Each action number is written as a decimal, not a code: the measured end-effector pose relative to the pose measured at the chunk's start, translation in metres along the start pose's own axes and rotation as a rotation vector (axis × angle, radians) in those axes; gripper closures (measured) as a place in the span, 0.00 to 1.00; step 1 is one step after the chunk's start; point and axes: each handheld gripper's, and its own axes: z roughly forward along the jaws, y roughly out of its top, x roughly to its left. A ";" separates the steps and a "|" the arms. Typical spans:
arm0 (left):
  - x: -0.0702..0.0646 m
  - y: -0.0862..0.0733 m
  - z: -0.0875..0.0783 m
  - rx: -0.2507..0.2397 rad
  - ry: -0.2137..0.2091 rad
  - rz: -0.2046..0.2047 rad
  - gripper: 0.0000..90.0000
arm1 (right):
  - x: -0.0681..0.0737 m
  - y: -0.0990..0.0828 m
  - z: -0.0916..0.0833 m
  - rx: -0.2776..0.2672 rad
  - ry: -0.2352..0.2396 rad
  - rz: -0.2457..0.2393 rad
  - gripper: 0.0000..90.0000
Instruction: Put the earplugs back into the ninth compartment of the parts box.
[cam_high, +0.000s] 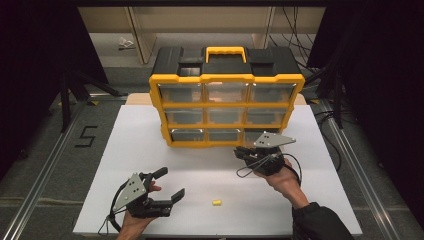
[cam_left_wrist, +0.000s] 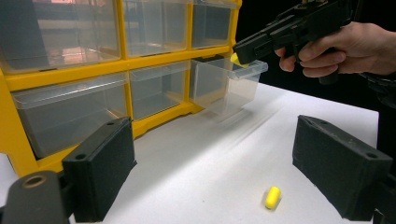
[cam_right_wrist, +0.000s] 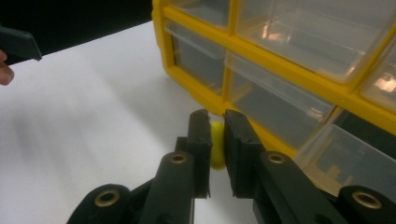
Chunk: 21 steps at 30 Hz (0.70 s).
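A yellow-and-black organizer (cam_high: 226, 95) with clear drawers stands at the back of the white table (cam_high: 150, 150). Its bottom right drawer (cam_left_wrist: 229, 84) is pulled out. My right gripper (cam_high: 240, 152) hovers just over that drawer's front rim, shut on a small yellow piece (cam_right_wrist: 217, 144); the left gripper view also catches this piece (cam_left_wrist: 236, 59) at the jaw tips. A second yellow piece (cam_high: 216, 202) lies loose near the table's front edge. My left gripper (cam_high: 172, 182) rests at the front left, open and holding nothing, with the loose piece (cam_left_wrist: 272, 197) lying ahead of its right pad.
The other drawers (cam_left_wrist: 70, 112) sit closed in the organizer's yellow frame (cam_right_wrist: 289, 70). Metal rails (cam_high: 345, 150) run along both sides of the table, and dark stands (cam_high: 65, 100) are at the left.
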 end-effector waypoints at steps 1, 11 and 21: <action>0.000 0.000 0.000 0.000 0.000 0.000 0.14 | -0.001 0.001 -0.001 -0.004 -0.003 0.003 0.91; 0.000 0.000 0.000 -0.001 0.000 -0.002 0.14 | -0.021 0.002 -0.009 -0.032 -0.067 0.064 0.90; 0.000 0.000 0.000 -0.001 0.001 -0.002 0.14 | -0.035 0.000 -0.010 -0.033 -0.125 0.115 0.90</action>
